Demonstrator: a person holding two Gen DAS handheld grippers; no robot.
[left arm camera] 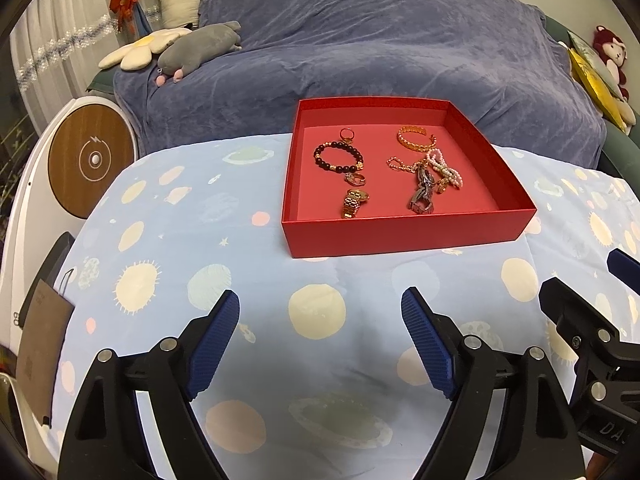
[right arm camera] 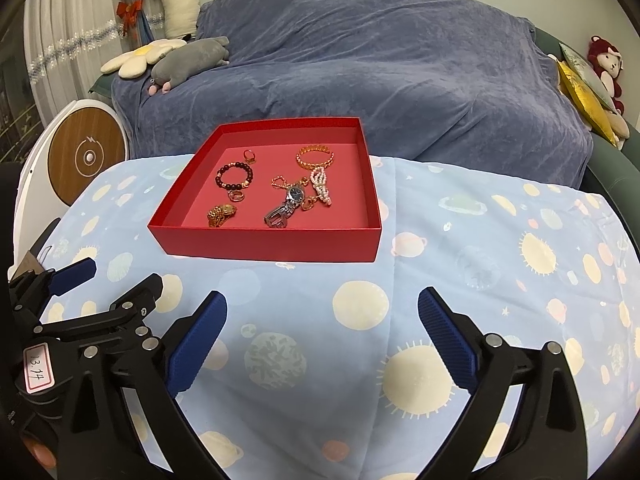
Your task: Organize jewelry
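A shallow red box (left arm camera: 404, 236) (right arm camera: 264, 246) sits on the table's light blue planet-print cloth (left arm camera: 168, 264) (right arm camera: 480, 264). Inside lie a dark bead bracelet (left arm camera: 338, 157) (right arm camera: 235, 175), a gold ring (left arm camera: 347, 133), a gold watch (left arm camera: 354, 201) (right arm camera: 221, 213), a gold chain bangle (left arm camera: 416, 138) (right arm camera: 315, 156), a silver watch (left arm camera: 423, 190) (right arm camera: 285, 205) and a pearl bracelet (left arm camera: 444, 166) (right arm camera: 321, 186). My left gripper (left arm camera: 320, 316) hovers open over the cloth short of the box, with nothing between its fingers. My right gripper (right arm camera: 322, 312) is open and empty too, beside the left gripper (right arm camera: 108, 280).
A sofa under a blue-grey throw (left arm camera: 380, 48) stands behind the table, with plush toys (left arm camera: 196, 50) at its left and cushions (left arm camera: 592, 76) at its right. A white round device with a wooden face (left arm camera: 90, 160) stands at the left. A brown paper bag (left arm camera: 40, 356) hangs near the table's left edge.
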